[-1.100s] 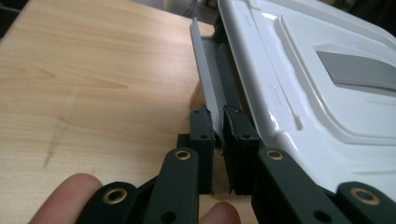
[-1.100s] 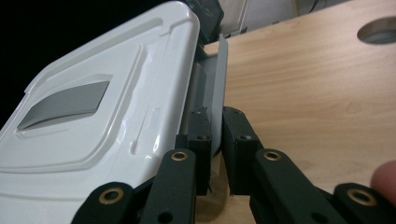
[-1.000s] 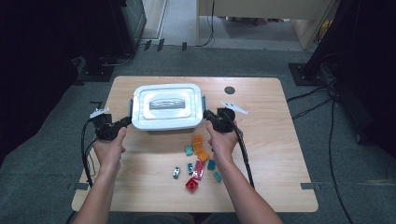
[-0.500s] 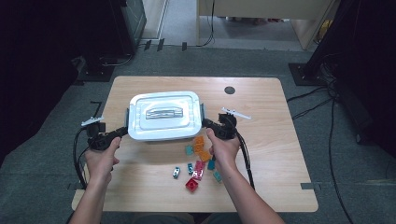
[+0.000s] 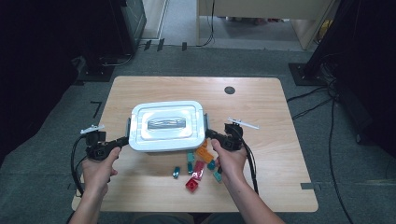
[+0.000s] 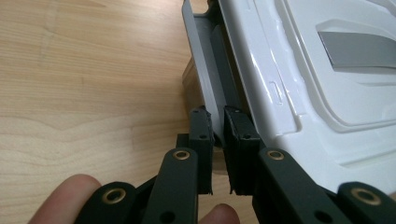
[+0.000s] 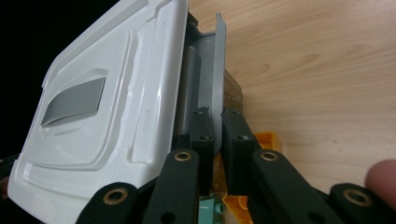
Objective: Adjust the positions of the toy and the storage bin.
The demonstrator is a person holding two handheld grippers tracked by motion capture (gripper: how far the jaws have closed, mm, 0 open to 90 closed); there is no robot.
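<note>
Left gripper (image 5: 122,140) and right gripper (image 5: 209,134), each clenched on a grey side latch (image 6: 201,84) of the white box (image 5: 166,126), have carried it nearer, over the bricks (image 5: 196,167) at mid-table, so the move continues.

Both grippers (image 5: 122,140) (image 5: 210,135) clamped, arms outstretched

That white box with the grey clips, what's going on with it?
A person holds a claw in each hand and grips the white plastic lidded box from both sides. The left claw is shut on the grey side latch, and the right claw on the opposite grey latch. Small coloured toy bricks lie on the wooden table nearby.
</note>
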